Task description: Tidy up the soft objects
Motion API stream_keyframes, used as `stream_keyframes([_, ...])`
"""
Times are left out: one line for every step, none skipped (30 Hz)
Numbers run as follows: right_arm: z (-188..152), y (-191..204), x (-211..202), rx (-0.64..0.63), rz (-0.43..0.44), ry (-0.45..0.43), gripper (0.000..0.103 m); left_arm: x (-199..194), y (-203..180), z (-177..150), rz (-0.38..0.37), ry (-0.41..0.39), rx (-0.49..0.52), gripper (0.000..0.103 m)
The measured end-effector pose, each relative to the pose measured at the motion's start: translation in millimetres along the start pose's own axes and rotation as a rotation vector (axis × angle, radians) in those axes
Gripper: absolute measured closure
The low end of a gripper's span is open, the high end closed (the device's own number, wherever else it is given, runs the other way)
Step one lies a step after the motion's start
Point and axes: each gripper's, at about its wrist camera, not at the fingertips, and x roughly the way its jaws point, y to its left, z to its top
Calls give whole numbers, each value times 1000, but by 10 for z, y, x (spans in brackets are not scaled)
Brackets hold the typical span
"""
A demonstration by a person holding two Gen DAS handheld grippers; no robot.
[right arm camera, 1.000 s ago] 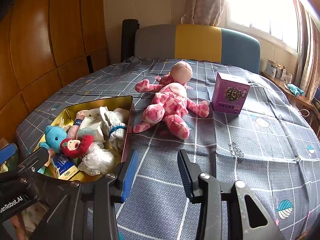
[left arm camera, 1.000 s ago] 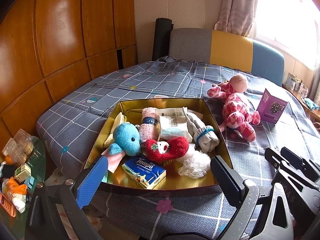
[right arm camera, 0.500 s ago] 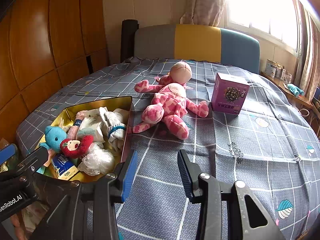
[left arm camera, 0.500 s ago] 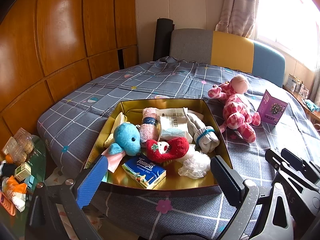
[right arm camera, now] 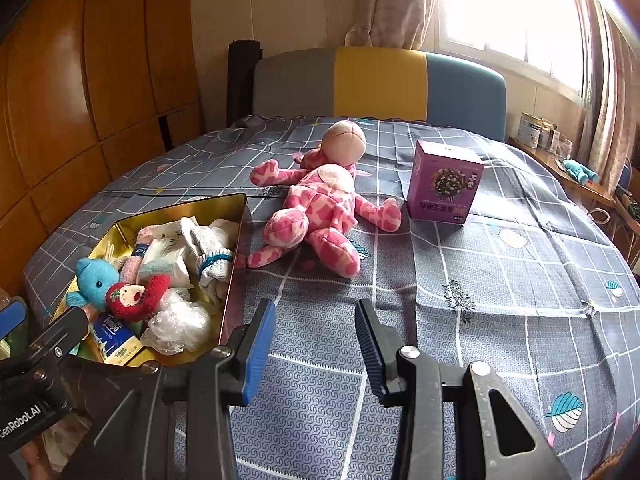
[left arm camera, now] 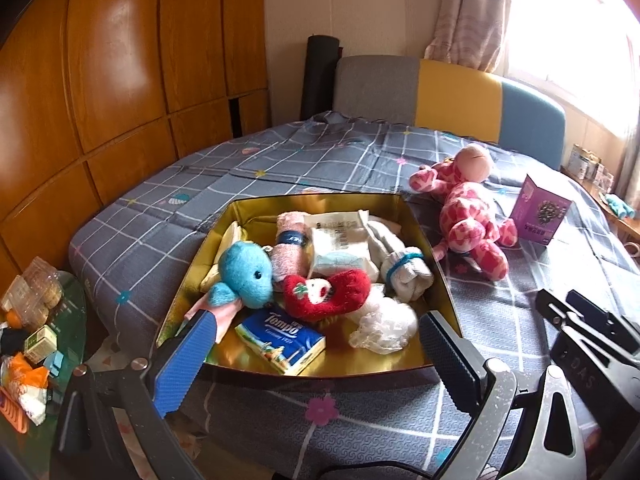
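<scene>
A gold tray (left arm camera: pixel 416 216) (right arm camera: pixel 236 240) sits on the bed and holds a blue plush (left arm camera: pixel 246 272), a red strawberry sock (left arm camera: pixel 328 292), rolled socks (left arm camera: pixel 404 270), a Tempo tissue pack (left arm camera: pixel 280 338) and a plastic bag (left arm camera: pixel 384 326). A pink spotted plush (right arm camera: pixel 320 208) (left arm camera: pixel 468 216) lies on the quilt right of the tray. My left gripper (left arm camera: pixel 316 350) is open and empty at the tray's near edge. My right gripper (right arm camera: pixel 316 340) is open and empty above the quilt, in front of the pink plush.
A purple box (right arm camera: pixel 444 184) stands right of the pink plush. A side table with clutter (left arm camera: pixel 28 336) is at the left. A headboard (right arm camera: pixel 380 80) closes the far end; wooden panels (left arm camera: pixel 120 80) line the left wall.
Both grippers have edged slightly forward; nothing was taken hold of or moved.
</scene>
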Motion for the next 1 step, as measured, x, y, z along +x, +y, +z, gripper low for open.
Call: stream_keyframes([1,-6,8,3,2,1,62,-7,-6,0,-11,-5,1,1])
